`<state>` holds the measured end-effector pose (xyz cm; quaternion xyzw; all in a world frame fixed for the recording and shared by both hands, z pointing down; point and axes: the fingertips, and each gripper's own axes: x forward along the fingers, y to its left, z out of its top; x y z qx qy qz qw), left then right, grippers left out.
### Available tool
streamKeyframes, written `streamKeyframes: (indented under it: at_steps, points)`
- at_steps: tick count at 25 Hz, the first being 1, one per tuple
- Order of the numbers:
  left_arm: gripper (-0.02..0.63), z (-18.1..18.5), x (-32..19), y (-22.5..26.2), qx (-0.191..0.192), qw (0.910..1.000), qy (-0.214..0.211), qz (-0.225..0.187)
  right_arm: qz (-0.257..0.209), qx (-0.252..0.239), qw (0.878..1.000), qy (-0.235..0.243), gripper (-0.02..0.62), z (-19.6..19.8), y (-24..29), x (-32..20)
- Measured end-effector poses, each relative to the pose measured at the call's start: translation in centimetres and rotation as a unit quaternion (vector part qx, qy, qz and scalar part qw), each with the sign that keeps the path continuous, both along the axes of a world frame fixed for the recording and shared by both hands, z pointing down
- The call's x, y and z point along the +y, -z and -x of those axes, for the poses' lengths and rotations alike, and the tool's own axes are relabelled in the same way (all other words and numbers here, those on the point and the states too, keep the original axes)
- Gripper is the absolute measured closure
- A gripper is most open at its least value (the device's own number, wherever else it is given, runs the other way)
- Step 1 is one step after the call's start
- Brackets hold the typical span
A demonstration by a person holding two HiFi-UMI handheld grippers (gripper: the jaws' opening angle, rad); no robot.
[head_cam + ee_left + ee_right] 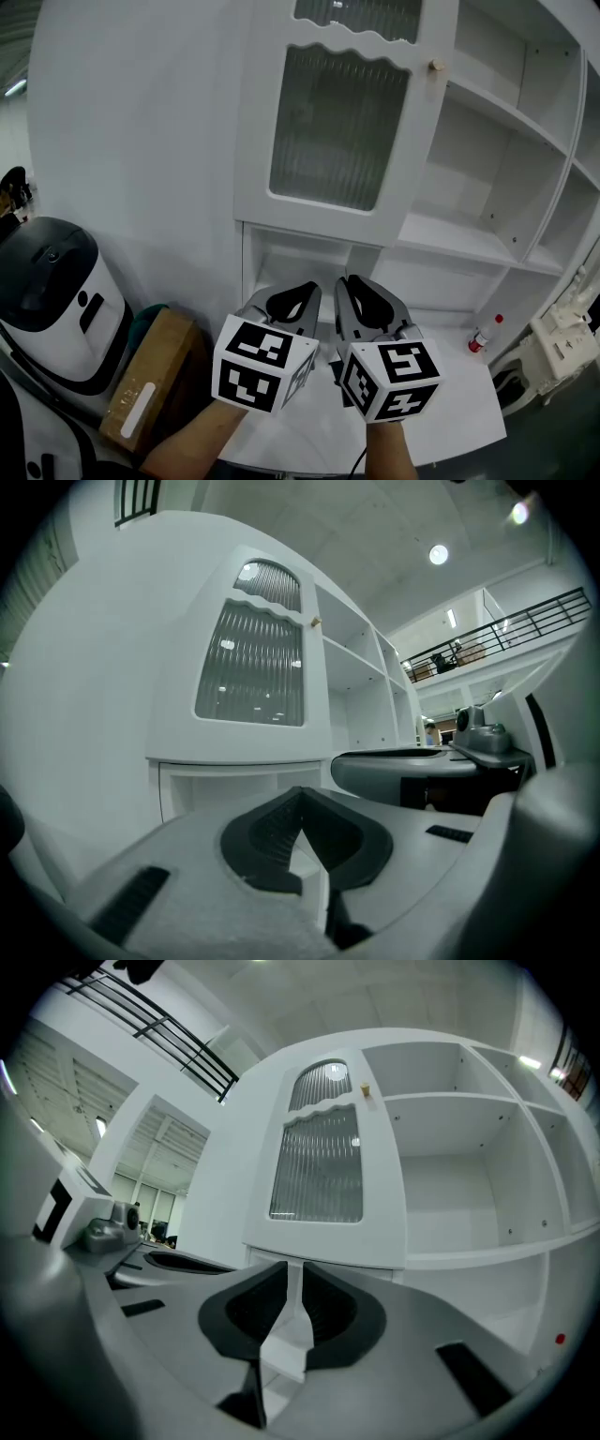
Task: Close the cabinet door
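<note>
You're in a big industrial test hall, not a home: railed mezzanine (506, 630) at 2 o'clock, high ceiling lamps (438, 554), cardboard box (155, 370) at 8 o'clock near the cabinet (497, 103).

The left gripper (298, 292) and right gripper (354, 286) sit side by side before the cabinet (253, 187). Above them is the door (337, 131), with shelves (487, 159) to its right. A bottle (480, 335) stands on the counter (450, 394) at right. Low at left, a box (150, 380) lies beside a machine (56, 291).

No words or numbers are readable; only black square markers show on the left tool (305, 291) and right tool (354, 286).
</note>
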<state>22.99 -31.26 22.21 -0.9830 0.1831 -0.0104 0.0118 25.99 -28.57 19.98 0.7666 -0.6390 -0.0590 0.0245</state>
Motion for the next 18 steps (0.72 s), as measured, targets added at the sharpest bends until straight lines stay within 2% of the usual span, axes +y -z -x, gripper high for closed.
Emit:
streamKeyframes:
  at_steps: [6, 18]
  points:
    - [0.595, 2.0, 1.3, -0.8, -0.004, 1.0, -0.008, 0.005, 0.0, -0.002, 1.0, 0.003, 0.562, 2.8, -0.6, 1.1]
    - [0.595, 4.4, 2.8, -1.6, -0.005, 0.9997, -0.019, 0.011, 0.01, -0.001, 1.0, -0.004, 0.563, 5.9, -1.6, 2.6]
